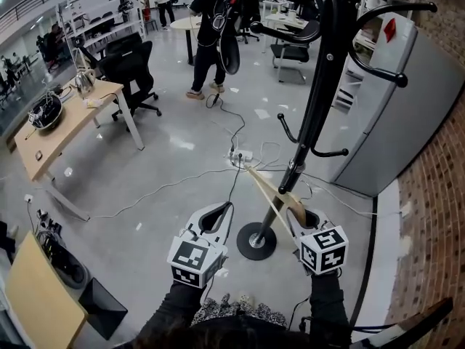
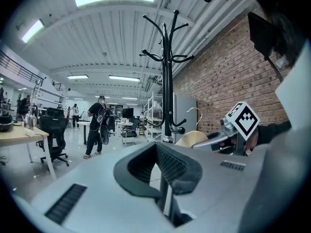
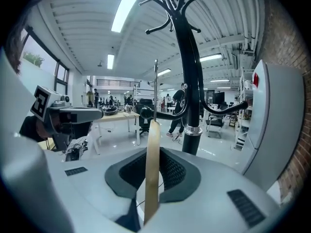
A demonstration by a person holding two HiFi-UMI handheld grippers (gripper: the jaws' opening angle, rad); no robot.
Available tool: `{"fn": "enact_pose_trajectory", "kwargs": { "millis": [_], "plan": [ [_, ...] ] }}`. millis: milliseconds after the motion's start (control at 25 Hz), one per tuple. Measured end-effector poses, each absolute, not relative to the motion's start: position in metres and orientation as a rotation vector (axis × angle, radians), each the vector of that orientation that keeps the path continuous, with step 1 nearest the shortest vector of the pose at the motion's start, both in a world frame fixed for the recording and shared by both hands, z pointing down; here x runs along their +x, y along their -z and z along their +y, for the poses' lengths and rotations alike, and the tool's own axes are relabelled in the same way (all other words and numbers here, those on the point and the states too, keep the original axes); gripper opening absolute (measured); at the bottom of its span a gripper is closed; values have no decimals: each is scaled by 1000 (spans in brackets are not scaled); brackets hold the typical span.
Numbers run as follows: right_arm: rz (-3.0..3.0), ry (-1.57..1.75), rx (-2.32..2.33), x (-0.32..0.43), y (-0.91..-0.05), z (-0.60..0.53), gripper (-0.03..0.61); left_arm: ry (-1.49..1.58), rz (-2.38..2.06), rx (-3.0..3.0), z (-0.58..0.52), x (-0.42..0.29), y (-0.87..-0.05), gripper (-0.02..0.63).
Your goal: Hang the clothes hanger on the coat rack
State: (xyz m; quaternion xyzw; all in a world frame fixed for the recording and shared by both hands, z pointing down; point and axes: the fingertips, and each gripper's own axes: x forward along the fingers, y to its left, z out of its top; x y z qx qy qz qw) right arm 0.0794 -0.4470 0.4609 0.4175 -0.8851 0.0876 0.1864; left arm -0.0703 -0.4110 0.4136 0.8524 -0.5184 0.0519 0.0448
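Your right claw (image 1: pixel 298 218) clamps the pale wooden clothes hanger (image 1: pixel 272 195), left claw (image 1: pixel 218 217) closed empty; hanging on the black metal coat rack (image 1: pixel 320 86) at twelve o'clock remains.

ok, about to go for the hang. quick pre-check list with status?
1. Hanger held by right gripper: ok, jaws closed on its wooden body.
2. Hanger hook free and pointing up: ok.
3. Rack arms bare: ok for those in view.
4. Hanger hook over a rack arm: not ok, it is on none yet.
5. Left gripper clear of the hanger: ok, shut, empty, off to the side.
6. Floor by the base: not ok, cables and a power strip lie close.
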Motion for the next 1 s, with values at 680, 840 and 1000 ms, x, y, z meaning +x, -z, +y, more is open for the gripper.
{"fn": "enact_pose_trajectory", "kwargs": {
  "millis": [680,840,1000],
  "plan": [
    [-2449,-373,1036,70,-532,-510,60,-220,-1723,2466,-435,-95,-431,8],
    [-2453,-377,1033,69,-537,-514,60,-226,-1721,2468,-436,-93,-431,8],
    [-2466,-382,1033,68,-540,-516,60,-225,-1718,2470,-436,-92,-432,8]
  ]
}}
